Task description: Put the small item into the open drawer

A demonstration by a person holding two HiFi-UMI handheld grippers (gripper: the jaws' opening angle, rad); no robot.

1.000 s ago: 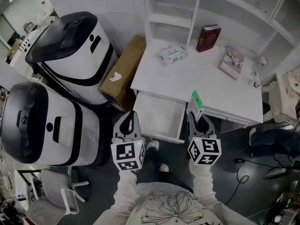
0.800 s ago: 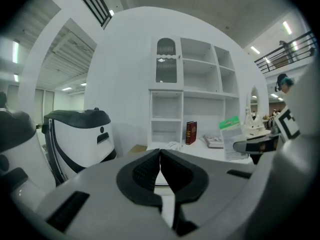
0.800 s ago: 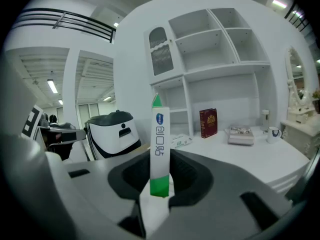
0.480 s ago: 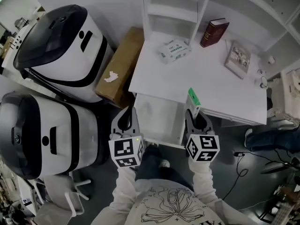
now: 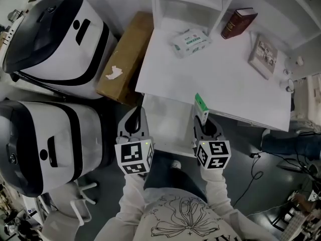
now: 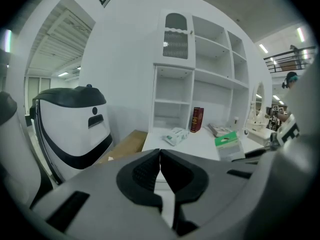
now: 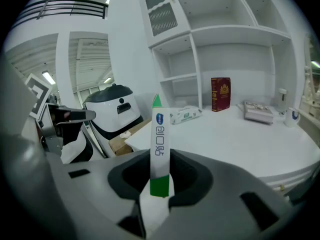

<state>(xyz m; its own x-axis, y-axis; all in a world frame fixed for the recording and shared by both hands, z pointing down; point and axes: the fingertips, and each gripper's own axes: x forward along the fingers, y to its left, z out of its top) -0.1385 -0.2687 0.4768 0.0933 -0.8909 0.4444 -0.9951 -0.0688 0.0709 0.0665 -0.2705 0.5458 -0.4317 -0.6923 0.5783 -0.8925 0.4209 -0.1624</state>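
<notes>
Since 1 s ago both grippers have come lower & nearer the desk (image 5: 220, 84) front, and the pack has stayed upright in its grip. L to R: the left gripper (image 5: 136, 115) has its jaws together w/ nothing btwn them. Its tips are near the open drawer's (image 5: 168, 122) left front corner, w/ a cardboard box (image 5: 123, 59) ahead & to its left. The drawer lies just ahead, btwn the two grippers. The right gripper (image 5: 204, 122) is clamped on the lower end of the small green-and-white pack (image 5: 200, 104). The pack stands up past the tips, green end farthest out, and shows at the drawer's right rim in the head view; its height above the rim can't be told. Well ahead of this gripper on the desk are a tissue pack (image 5: 189, 41), then a red book (image 5: 239, 23) to the right. Handling, as a guess: the pack is thin & light, and stiff enough to stand unsupported, so prob. card or a slim box. The printed skin looks glossy, so maybe slippery. The hold is low on one end, so it could pivot if knocked on the rim. Best hold is on the flat sides near that end, as now. It doesn't look fragile, so a short drop should be OK.
</notes>
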